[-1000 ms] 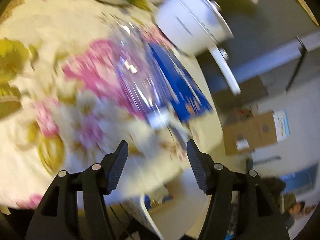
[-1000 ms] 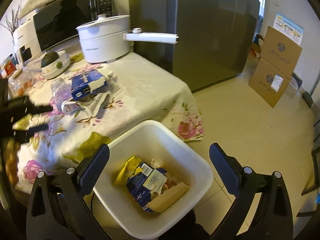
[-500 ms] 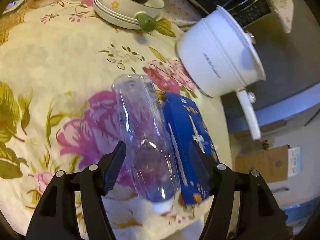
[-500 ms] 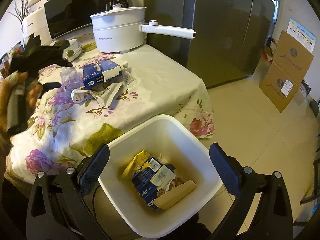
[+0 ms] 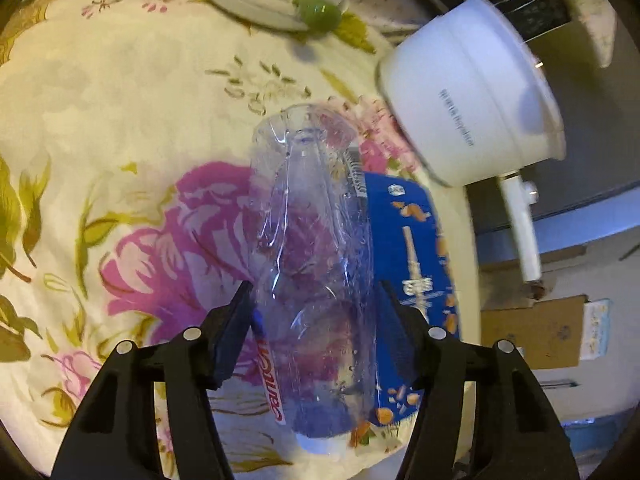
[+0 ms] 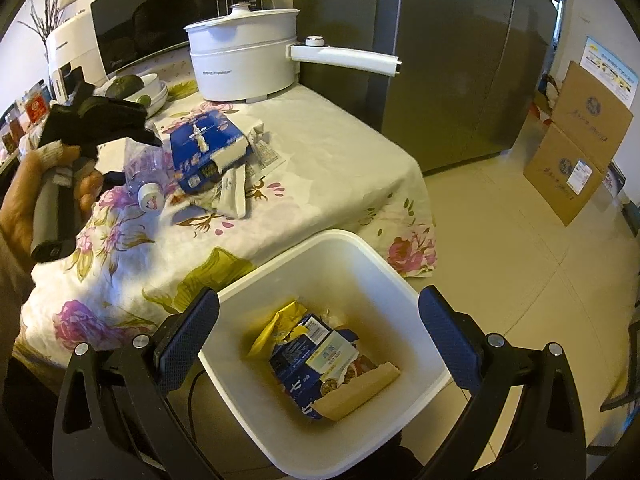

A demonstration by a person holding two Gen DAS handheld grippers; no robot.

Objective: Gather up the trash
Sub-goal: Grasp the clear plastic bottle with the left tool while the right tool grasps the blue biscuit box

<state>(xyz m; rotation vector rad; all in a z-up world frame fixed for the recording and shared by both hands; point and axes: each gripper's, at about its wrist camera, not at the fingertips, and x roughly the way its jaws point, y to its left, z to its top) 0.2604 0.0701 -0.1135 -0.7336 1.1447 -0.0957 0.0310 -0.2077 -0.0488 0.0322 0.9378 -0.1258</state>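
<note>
While the left claw (image 5: 314, 312), its jaws closing, straddles the crushed clear bottle (image 5: 312, 264) lying on the surface (image 5: 120, 92) beside a blue box (image 5: 412, 264), pinching and lifting comes next; the right claw (image 6: 318, 334) hangs wide and empty over the bin (image 6: 344, 248), which stands at five o'clock from the bottle.

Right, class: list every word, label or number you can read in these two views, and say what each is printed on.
"Ganten": red letters on the label of the clear plastic bottle; first letter uncertain.
Grey brand line on the white pot: blurred, unreadable.
Print on the blue box, cardboard boxes and wall poster: too small to read.
</note>
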